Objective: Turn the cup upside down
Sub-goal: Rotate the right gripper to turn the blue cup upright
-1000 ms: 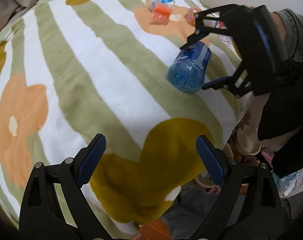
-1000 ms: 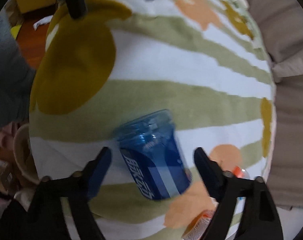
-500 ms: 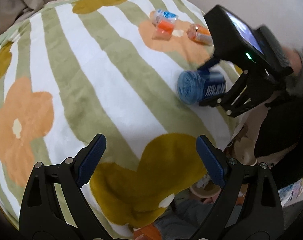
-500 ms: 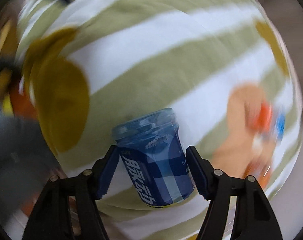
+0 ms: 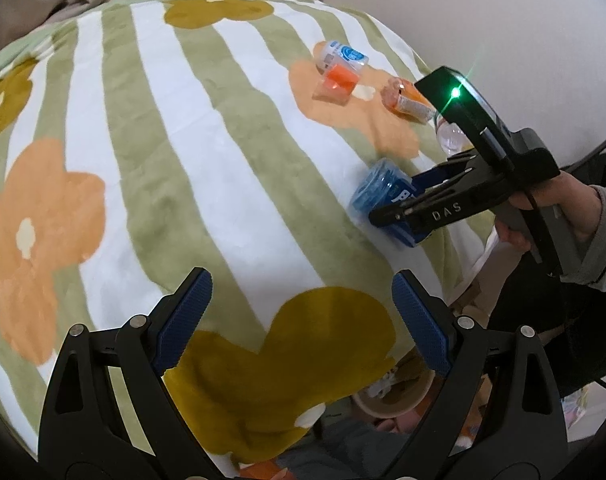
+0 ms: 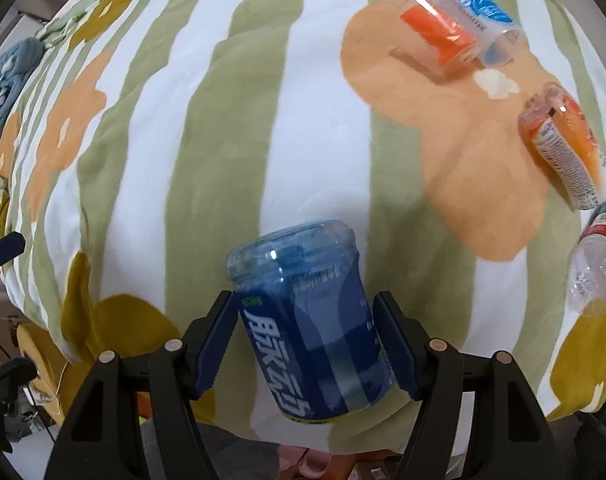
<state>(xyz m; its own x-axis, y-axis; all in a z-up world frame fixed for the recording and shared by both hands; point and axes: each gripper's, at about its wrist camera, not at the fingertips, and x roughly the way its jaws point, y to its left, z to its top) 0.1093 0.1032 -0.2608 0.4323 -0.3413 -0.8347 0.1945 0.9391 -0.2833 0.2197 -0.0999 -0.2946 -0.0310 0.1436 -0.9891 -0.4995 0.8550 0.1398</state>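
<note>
Blue cup (image 6: 311, 320) sideways in right tool (image 6: 307, 344), mouth pointing away.

Your right claw (image 6: 307, 344) grips the blue cup (image 6: 311, 320) at lower centre, one pad against each side. Behind it lies a striped floral blanket (image 6: 231, 120). Along the right edge lie three more containers: orange-and-blue cups (image 6: 459, 28), an orange bottle (image 6: 563, 144), and a clear bottle (image 6: 595, 260).

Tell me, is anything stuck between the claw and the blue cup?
No. The right gripper is shut straight onto the blue cup, with both pads against its sides and nothing between. The other cups lie apart on the blanket.
</note>
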